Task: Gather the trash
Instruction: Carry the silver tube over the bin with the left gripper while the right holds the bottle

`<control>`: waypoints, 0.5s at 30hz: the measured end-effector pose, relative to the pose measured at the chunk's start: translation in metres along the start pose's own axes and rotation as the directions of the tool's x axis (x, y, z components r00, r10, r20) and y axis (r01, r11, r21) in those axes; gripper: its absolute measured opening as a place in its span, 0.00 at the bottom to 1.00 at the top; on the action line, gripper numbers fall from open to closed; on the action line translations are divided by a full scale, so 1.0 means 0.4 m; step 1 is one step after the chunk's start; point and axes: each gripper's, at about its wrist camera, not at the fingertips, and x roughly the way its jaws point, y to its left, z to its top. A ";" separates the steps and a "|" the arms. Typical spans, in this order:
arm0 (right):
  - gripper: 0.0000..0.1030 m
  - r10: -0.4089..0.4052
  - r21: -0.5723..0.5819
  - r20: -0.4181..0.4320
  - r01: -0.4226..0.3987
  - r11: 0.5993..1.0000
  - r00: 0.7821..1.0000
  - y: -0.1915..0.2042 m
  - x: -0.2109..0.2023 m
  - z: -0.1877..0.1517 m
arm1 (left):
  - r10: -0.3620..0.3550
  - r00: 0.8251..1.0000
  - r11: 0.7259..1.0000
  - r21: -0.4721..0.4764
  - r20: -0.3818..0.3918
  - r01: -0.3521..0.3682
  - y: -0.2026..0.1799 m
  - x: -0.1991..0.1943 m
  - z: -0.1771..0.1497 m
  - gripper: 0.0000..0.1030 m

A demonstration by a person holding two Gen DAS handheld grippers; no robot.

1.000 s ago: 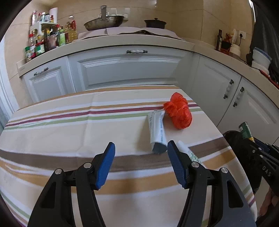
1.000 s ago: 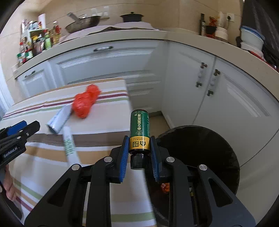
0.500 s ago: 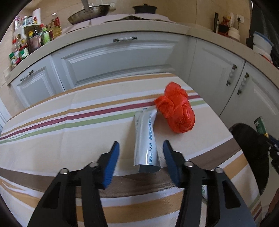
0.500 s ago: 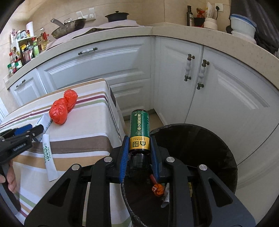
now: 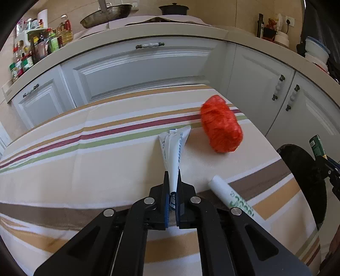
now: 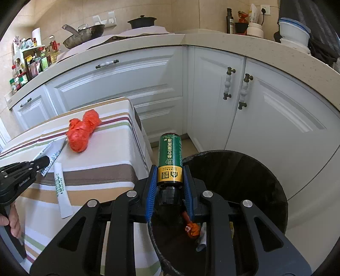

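My left gripper (image 5: 172,179) is shut on the near end of a flattened white and blue tube (image 5: 175,148) that lies on the striped tablecloth (image 5: 85,161). A crumpled red plastic bag (image 5: 221,129) sits just beyond it to the right, and a white tube with green print (image 5: 233,199) lies near the right finger. My right gripper (image 6: 170,169) is shut on a green and gold bottle (image 6: 170,157), cap toward the camera, held above the near rim of a black trash bin (image 6: 255,169). Some trash lies inside the bin.
White cabinet doors (image 6: 276,118) curve behind the table and bin. The counter above carries a wok (image 5: 106,16), a black pot (image 5: 173,9) and a rack of bottles (image 5: 36,48). The table edge (image 6: 138,135) drops off next to the bin. A person's fingers (image 6: 12,218) hold the left gripper.
The left gripper moved forward over the white and blue tube and its jaws closed on the tube's near end. The right gripper carried the green bottle to the right, over the bin.
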 end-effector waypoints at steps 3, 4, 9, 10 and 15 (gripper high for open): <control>0.22 0.003 0.000 0.002 -0.003 1.000 1.000 0.005 -0.012 -0.006 | 0.007 1.000 1.000 -0.016 0.006 -0.007 0.009 -0.017 -0.013 0.04; 0.22 0.004 -0.002 0.003 -0.004 1.000 1.000 0.007 -0.017 -0.009 | 0.008 1.000 1.000 -0.018 0.006 -0.008 0.012 -0.022 -0.016 0.04; 0.22 0.008 -0.006 0.006 -0.008 1.000 1.000 0.014 -0.042 -0.021 | 0.015 1.000 0.999 -0.033 0.015 -0.014 0.020 -0.055 -0.035 0.04; 0.22 0.009 -0.007 0.009 -0.009 1.000 1.000 0.014 -0.047 -0.022 | 0.019 1.000 0.999 -0.036 0.020 -0.018 0.021 -0.064 -0.040 0.04; 0.22 0.009 -0.008 0.027 -0.009 1.000 1.000 0.016 -0.082 -0.026 | 0.026 0.999 0.999 -0.036 0.038 -0.024 0.026 -0.104 -0.057 0.04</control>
